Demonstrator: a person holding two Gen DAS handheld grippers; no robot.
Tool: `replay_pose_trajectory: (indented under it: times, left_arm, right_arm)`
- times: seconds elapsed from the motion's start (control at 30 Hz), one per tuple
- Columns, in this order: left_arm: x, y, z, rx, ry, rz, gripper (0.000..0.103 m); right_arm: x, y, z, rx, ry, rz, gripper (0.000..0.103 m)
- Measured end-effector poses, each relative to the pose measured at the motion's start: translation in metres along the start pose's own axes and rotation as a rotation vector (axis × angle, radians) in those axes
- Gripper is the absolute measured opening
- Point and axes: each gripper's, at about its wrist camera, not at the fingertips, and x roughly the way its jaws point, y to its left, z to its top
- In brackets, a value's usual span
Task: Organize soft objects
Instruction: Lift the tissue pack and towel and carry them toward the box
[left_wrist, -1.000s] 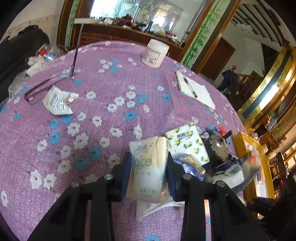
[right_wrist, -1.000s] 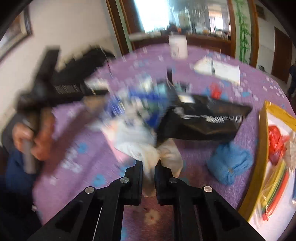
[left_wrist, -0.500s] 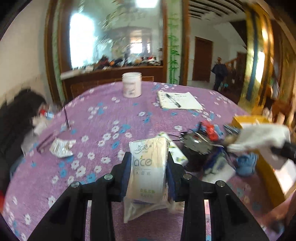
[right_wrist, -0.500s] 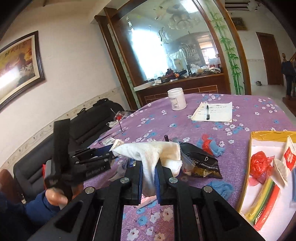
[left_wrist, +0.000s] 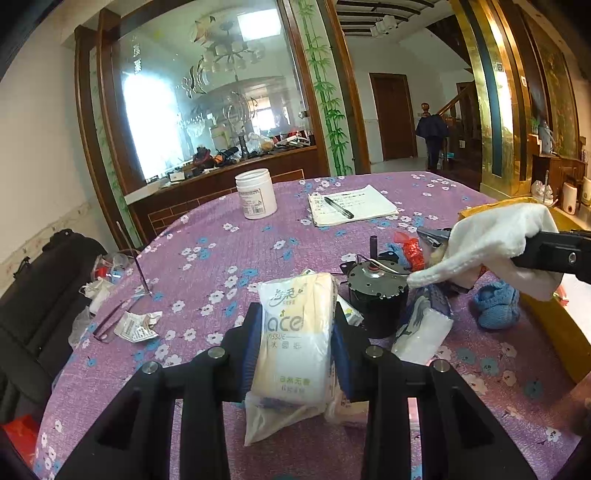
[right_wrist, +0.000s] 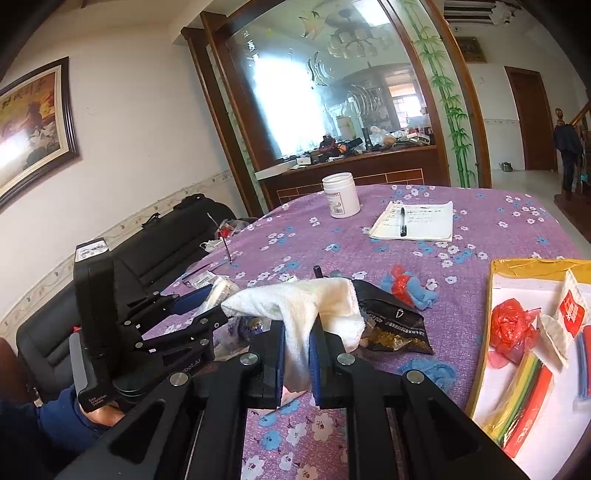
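My left gripper (left_wrist: 295, 325) is shut on a pale yellow tissue pack (left_wrist: 293, 339) and holds it above the purple flowered tablecloth (left_wrist: 207, 266). My right gripper (right_wrist: 297, 332) is shut on a white cloth (right_wrist: 295, 299), held above the table; the cloth also shows in the left wrist view (left_wrist: 495, 240) at the right. The left gripper shows in the right wrist view (right_wrist: 177, 314) to the left of the cloth. A blue knitted piece (left_wrist: 496, 308) lies on the table, also in the right wrist view (right_wrist: 430, 371).
A yellow-rimmed white tray (right_wrist: 491, 295) with a red bag (right_wrist: 511, 325) and coloured strips is at the right. A small motor (left_wrist: 373, 288), black foil bag (right_wrist: 391, 325), white jar (left_wrist: 256, 194), notepad with pen (left_wrist: 351, 205) and a black sofa (right_wrist: 177, 240) are around.
Both grippers have lifted their loads up from the table pile. The views tilted from looking down to level. The white cloth now hangs higher, near the tray side.
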Motion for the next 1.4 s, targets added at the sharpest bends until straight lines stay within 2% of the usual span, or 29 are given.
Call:
replay_pose_trajectory:
  times: [0.67, 1.4]
  left_arm:
    - [-0.008, -0.018, 0.013, 0.050, -0.033, 0.074, 0.034]
    - [-0.021, -0.068, 0.040, 0.109, -0.093, 0.005, 0.035]
  right_arm:
    - [-0.029, -0.032, 0.012, 0.106, -0.102, -0.036, 0.012]
    - [-0.053, -0.060, 0.017, 0.205, -0.171, -0.054, 0.012]
